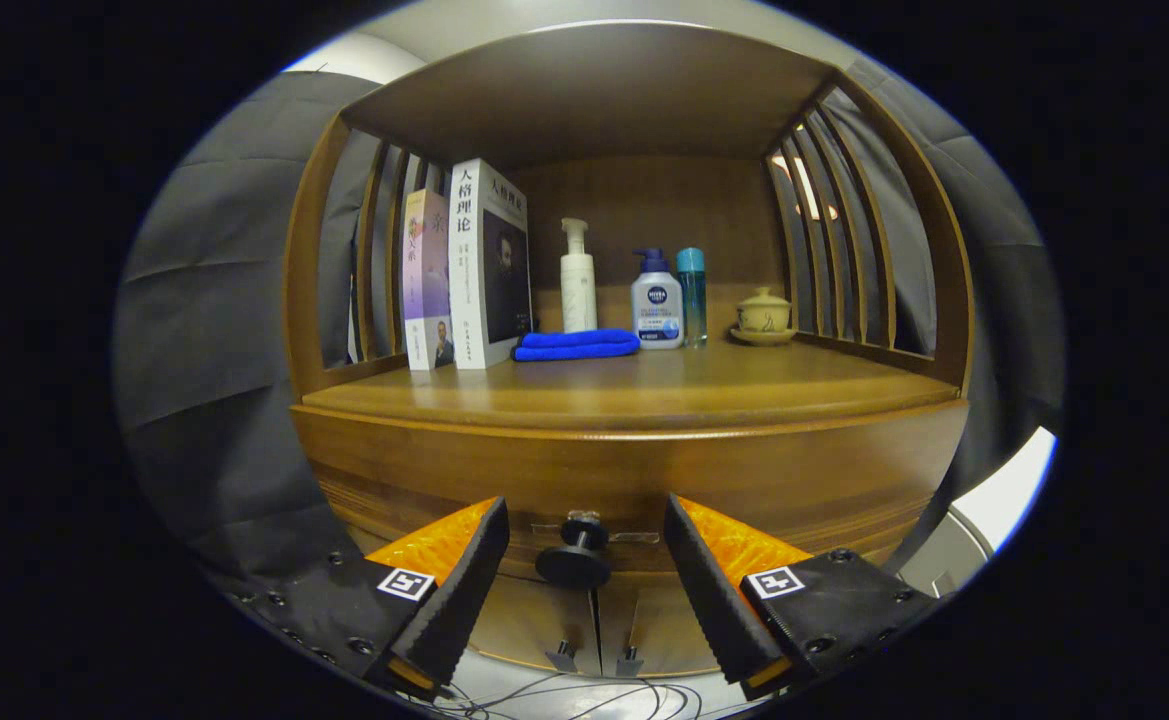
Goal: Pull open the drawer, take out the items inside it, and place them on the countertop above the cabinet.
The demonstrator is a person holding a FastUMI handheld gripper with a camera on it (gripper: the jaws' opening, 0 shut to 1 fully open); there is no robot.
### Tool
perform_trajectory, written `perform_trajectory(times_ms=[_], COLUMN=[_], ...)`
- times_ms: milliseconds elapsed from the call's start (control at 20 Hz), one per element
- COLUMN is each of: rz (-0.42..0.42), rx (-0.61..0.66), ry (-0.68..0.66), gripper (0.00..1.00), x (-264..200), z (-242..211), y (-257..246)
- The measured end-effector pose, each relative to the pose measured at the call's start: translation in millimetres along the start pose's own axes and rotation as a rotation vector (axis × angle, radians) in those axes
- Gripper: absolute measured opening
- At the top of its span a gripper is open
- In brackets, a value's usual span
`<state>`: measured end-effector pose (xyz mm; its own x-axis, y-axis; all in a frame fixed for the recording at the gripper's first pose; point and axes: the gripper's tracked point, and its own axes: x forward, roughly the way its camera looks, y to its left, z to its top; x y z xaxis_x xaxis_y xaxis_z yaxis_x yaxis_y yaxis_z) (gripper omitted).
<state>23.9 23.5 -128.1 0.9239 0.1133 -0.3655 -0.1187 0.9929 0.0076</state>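
Gripper view: the gripper (584,560) is spread wide, its fingers either side of the round dark drawer knob (576,553) without touching it, the curved wooden drawer front (634,480) closed. Beyond lies the glossy wooden countertop (644,385). At its back stand two upright books (469,270), a folded blue cloth (576,344), three bottles (634,290) and a lidded ceramic cup (763,315).

- The gripper (584,555) was spread wide, the dark drawer knob (575,556) between its fingers, untouched.
- The drawer (624,480) was closed.
- On the countertop (634,385) stood two books (464,270), a blue cloth (576,345), three bottles (656,300) and a lidded cup (763,315).
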Motion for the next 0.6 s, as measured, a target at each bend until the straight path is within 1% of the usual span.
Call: perform_trajectory(times_ms=[200, 600], rz=[0.01, 0.027], rx=[-0.016, -0.01], ry=[0.047, 0.095], gripper=[0.95, 0.55], x=[8.2, 14.1], z=[-18.1, -31.3], y=[2.4, 8.3])
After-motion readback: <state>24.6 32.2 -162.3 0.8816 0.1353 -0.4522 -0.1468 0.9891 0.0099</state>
